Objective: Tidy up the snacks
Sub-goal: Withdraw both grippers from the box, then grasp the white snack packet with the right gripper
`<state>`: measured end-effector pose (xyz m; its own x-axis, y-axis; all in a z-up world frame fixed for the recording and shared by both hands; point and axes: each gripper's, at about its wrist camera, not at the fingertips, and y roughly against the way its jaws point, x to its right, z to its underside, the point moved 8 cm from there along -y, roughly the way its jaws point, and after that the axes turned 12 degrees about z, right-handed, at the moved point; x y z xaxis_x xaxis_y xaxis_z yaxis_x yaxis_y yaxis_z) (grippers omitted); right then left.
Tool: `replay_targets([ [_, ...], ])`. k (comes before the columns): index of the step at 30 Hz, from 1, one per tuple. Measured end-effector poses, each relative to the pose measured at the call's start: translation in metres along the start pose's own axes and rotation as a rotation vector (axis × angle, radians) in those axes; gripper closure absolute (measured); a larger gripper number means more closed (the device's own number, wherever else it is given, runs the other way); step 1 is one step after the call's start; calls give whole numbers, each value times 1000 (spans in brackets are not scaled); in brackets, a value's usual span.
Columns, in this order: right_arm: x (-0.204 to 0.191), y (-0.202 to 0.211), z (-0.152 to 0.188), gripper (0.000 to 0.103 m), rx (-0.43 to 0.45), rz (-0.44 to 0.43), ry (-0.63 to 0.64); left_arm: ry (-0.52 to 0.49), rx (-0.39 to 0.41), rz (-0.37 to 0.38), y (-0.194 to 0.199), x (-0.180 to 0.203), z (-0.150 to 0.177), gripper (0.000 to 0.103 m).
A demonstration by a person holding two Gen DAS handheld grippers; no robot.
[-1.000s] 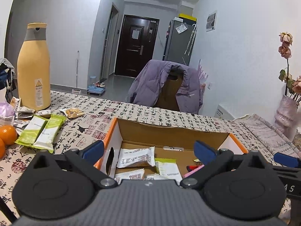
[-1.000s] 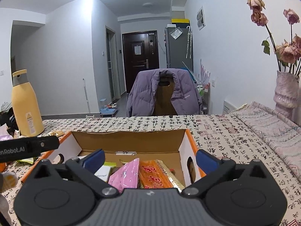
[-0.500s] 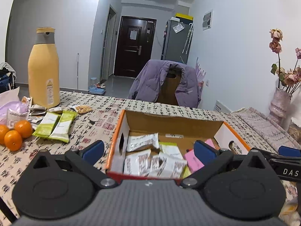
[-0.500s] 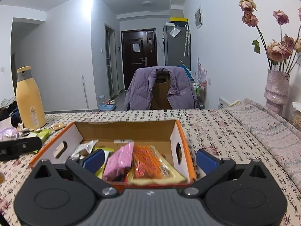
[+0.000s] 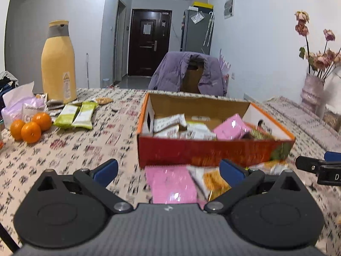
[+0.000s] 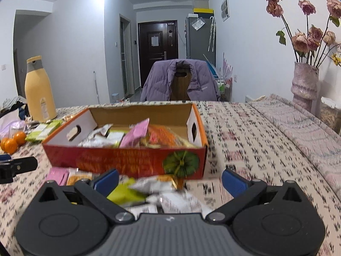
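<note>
Snack box (image 5: 213, 149) ahead; both tools level, spread

Both tools look identical: left tool (image 5: 168, 168) and right tool (image 6: 169, 180) have a ribbed grey body, black round-hubbed link arms, silver screws, blue fingertip pads (image 6: 233, 182).

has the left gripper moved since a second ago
Yes. The left gripper has pulled back from the orange cardboard box, whose front wall now shows beyond its fingertips.
</note>
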<state>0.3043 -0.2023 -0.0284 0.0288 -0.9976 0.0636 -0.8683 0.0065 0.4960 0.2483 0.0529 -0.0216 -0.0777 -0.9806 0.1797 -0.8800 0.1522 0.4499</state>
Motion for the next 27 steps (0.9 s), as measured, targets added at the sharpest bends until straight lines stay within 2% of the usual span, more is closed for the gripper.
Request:
replay_targets([
  [11,0,10,38,0,-50,-11,18,26,-42,-12,3,-18,38,0],
  [27,-9,10,54,0,-86,0,56,45,-22,32,2,-19,43,0],
])
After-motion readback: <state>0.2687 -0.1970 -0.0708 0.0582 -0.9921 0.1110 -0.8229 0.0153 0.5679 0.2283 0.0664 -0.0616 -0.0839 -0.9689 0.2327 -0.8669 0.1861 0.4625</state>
